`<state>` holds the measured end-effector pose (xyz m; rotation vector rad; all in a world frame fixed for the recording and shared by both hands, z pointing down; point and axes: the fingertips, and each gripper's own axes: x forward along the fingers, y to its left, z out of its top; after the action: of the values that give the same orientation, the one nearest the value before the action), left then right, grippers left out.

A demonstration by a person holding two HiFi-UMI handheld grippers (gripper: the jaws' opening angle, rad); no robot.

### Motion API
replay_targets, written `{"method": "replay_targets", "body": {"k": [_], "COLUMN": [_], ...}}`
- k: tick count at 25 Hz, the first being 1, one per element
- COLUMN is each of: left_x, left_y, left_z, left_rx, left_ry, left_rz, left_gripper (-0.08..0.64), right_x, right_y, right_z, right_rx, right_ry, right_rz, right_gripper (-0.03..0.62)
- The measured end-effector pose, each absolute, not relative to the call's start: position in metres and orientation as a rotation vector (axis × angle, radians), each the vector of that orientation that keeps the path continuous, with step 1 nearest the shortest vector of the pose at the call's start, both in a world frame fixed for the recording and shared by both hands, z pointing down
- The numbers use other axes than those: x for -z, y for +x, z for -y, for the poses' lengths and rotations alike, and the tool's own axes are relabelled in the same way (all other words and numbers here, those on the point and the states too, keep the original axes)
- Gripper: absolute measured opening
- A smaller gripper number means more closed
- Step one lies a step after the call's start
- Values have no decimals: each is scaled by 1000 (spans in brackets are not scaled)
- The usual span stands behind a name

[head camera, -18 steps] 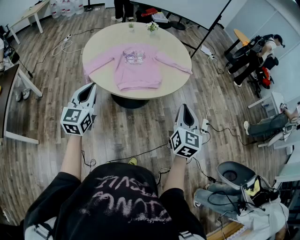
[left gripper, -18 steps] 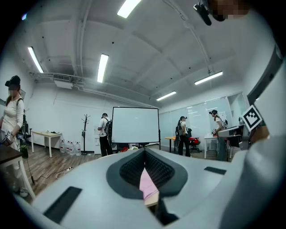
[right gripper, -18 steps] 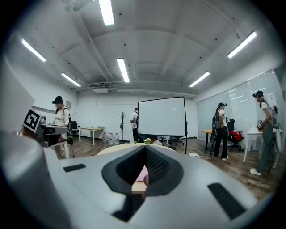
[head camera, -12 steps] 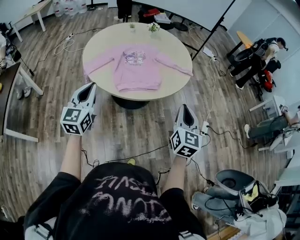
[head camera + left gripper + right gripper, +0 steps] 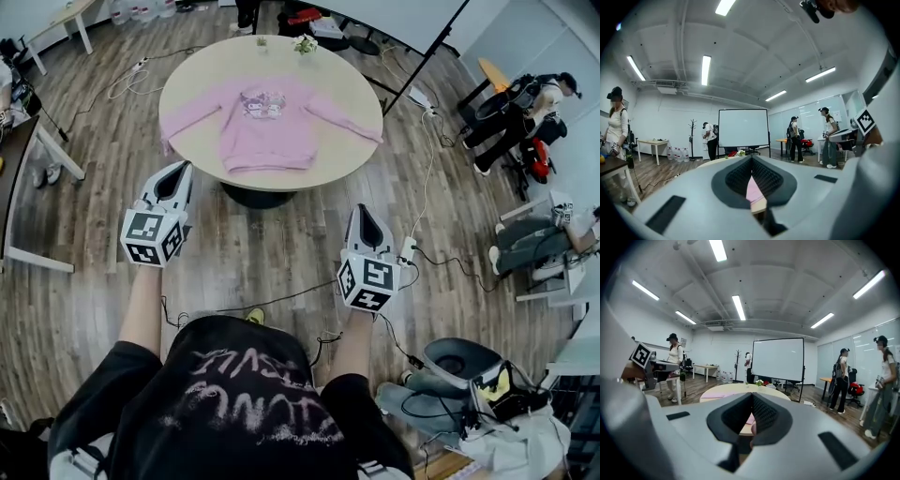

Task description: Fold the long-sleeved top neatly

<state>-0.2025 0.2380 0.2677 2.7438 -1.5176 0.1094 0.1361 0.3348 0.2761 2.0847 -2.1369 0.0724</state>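
Observation:
A pink long-sleeved top (image 5: 265,122) with a cartoon print lies flat, sleeves spread, on a round light-wood table (image 5: 347,84) ahead of me. A sliver of its pink cloth (image 5: 753,191) shows past the left gripper's jaws, and the pink top (image 5: 711,394) lies on the table in the right gripper view. My left gripper (image 5: 176,174) is shut and empty, held over the floor short of the table's near left edge. My right gripper (image 5: 363,217) is likewise shut and empty, lower and to the right. Both are well apart from the top.
Small flowers (image 5: 304,44) stand at the table's far edge. Cables (image 5: 281,305) run across the wooden floor. A projection screen on a stand (image 5: 778,359) is behind the table. Seated people and bags (image 5: 511,112) are at the right, desks (image 5: 28,187) at the left.
The table and top have slid slightly up and left in the head view. The right gripper sits a little lower in the frame; both stay shut.

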Motion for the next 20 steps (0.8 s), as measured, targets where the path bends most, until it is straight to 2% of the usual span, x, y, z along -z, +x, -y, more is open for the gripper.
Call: {"method": "replay_targets", "body": {"k": [12,20], "left_x": [-297,-355], "left_y": [-173,-164], "left_z": [-226,-186], "left_rx": [-272,-458], "left_ry": [2743,2725], "left_rz": [1463,1385], "left_gripper": [8,8], "right_x": [-293,-345], "right_y": [144,136], "right_z": [-307,-255], "right_rx": [-92,-158], "right_ry": [1986,1837], "right_rz": [2192,2120], "right_gripper": [5,5]}}
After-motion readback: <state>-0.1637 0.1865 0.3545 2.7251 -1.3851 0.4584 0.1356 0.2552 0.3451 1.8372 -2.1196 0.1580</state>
